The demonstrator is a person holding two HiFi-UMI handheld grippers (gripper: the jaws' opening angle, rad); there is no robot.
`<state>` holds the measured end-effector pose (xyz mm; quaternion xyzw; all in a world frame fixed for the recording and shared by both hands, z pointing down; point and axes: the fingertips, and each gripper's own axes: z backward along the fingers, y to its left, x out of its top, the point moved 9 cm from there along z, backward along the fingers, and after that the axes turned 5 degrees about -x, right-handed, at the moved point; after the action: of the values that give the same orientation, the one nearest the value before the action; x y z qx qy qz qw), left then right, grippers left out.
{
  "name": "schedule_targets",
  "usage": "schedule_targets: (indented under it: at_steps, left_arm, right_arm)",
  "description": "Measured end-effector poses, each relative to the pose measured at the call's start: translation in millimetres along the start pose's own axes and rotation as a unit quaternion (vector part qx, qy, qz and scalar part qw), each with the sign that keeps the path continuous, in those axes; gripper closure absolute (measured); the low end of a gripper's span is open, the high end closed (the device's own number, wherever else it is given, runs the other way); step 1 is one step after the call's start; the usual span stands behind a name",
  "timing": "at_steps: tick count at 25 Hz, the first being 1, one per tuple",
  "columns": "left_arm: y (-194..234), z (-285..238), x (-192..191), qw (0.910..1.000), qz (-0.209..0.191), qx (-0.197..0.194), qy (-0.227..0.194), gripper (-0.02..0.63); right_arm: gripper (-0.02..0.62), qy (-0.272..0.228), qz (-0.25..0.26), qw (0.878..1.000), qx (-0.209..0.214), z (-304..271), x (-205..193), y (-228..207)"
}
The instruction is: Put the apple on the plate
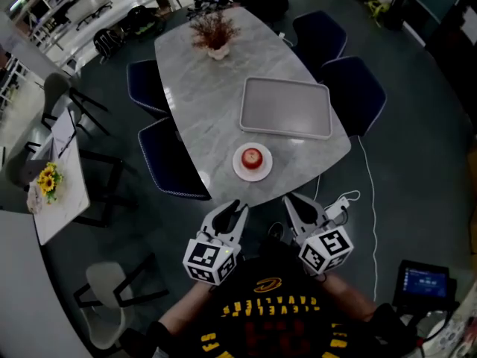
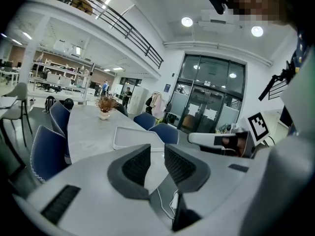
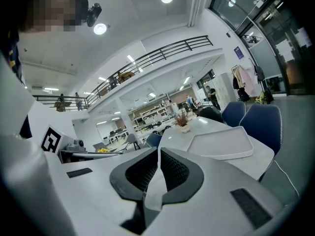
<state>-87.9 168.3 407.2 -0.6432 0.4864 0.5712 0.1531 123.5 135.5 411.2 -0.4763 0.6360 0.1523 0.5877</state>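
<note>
A red apple (image 1: 253,157) sits on a small white plate (image 1: 239,167) near the front edge of the grey marble table (image 1: 201,95). Both grippers hang in front of that edge, over the floor and apart from the plate. My left gripper (image 1: 229,209) (image 2: 157,149) has its jaws a narrow gap apart with nothing between them. On my right gripper (image 1: 299,202) (image 3: 159,151) the jaws meet at the tips and hold nothing. Neither gripper view shows the apple or the plate.
A grey tray (image 1: 285,107) (image 2: 132,136) (image 3: 221,144) lies behind the plate. A potted dry plant (image 1: 214,34) stands at the table's far end. Blue chairs (image 1: 173,159) line both sides. A white cable and power strip (image 1: 339,202) lie on the floor at the right.
</note>
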Motion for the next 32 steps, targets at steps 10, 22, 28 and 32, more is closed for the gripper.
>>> schedule_targets:
  at_steps: [10,22,28,32]
  left_arm:
    - [22,-42,-3,0.996,0.031,0.075,0.036,0.517]
    - [68,-74,-23,0.9892,0.062,0.085,0.101,0.517]
    - [106,-94,-31,0.9865,0.072,0.067,0.131,0.517]
    - [129,-105,-38,0.9843,0.072,0.051,0.153,0.517]
  right_arm:
    - [0.588,0.056,-0.018,0.998,0.037,-34,6,-57]
    - [0.588,0.106,-0.039,0.993,0.025,-73,-19,-87]
    - [0.586,0.134,-0.013,0.991,-0.019,-99,-30,-97]
    - [0.538,0.152,-0.001,0.987,-0.045,-115,-36,-99]
